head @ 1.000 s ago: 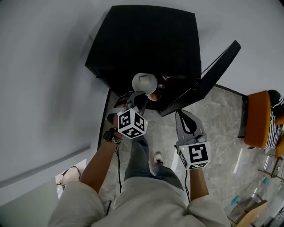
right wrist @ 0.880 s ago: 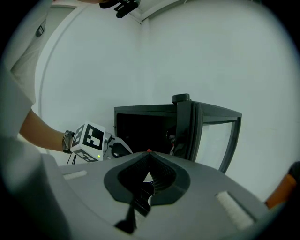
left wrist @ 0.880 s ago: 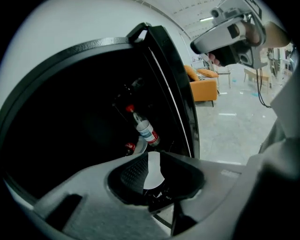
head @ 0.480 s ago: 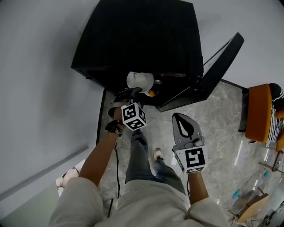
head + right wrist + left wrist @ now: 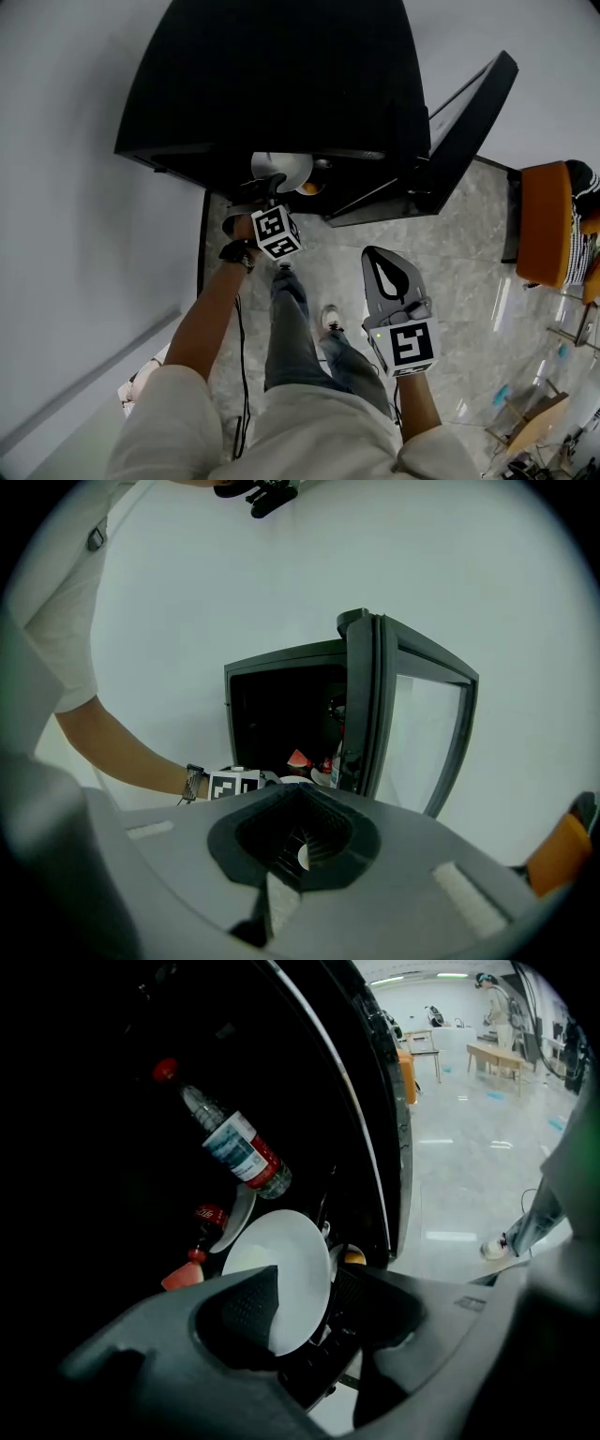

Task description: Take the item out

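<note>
A white plate (image 5: 286, 1283) stands on edge at the mouth of the black cabinet (image 5: 281, 75), in front of another dish. My left gripper (image 5: 302, 1279) is open around it. Its jaws have just been opening, with the plate between them and the pads off it. From the head view that gripper (image 5: 267, 183) reaches to the cabinet's lower front, just below the plate (image 5: 281, 169). Behind the plate lie a water bottle (image 5: 234, 1143), a cola bottle (image 5: 202, 1227) and a red wedge (image 5: 178, 1276). My right gripper (image 5: 373, 253) hangs shut and empty over the floor.
The cabinet's glass door (image 5: 459, 122) swings open to the right, and the right gripper view shows it edge-on (image 5: 375, 714). An orange chair (image 5: 548, 248) stands at the far right. My legs and shoes (image 5: 328, 323) are on the marble floor below the grippers.
The left gripper has sunk toward the cabinet's lower front with the plate, and its jaws have spread apart. The right gripper has dropped slightly and stays shut.
</note>
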{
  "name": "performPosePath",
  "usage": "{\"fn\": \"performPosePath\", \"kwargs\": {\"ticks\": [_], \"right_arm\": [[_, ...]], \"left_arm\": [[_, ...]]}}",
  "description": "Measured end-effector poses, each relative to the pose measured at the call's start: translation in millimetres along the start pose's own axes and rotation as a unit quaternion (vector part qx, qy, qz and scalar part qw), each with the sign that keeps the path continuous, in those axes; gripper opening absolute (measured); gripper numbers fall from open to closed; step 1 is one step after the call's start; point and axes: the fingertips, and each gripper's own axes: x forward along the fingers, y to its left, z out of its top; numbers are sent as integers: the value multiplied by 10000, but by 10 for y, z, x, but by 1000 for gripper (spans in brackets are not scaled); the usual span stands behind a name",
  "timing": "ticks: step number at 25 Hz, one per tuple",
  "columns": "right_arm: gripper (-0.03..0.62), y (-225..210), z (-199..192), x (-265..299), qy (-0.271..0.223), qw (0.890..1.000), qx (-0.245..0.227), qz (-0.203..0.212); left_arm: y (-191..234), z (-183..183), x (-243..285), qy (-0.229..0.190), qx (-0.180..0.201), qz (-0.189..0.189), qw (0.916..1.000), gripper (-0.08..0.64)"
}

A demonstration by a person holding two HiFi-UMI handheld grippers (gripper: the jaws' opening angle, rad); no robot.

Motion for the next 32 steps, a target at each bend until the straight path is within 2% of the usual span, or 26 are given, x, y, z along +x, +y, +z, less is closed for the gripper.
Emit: {"fn": "performPosePath", "kwargs": {"ticks": [3,7,12,16,20,28,32], "right_arm": [[6,-52,-92,-32,66,9999,49,-96],[6,-71,-337,-114,468,9986,159,-174],[6,-59,-342,-117,251,9993,190,-207],[6,-25,-392,-124,313,9991,196,-184],[6,9,-456,-143,490,9985,201,-167],[6,12,-355,-154,332,9990,149,-245],[6,-3,-449,-236,550,9977,168,-372]], "left_arm": [[-25,-11,151,73,211,62,9997,213],[-47,-12,294,130,552,215,9982,225],[2,14,357,184,1131,599,9916,227],[-11,-27,380,187,1229,726,9896,224],[44,1,337,10,1198,945,9883,126],[-113,-88,231,-53,1503,1192,9814,98],[-145,-81,111,-131,1641,1470,9753,72]]}}
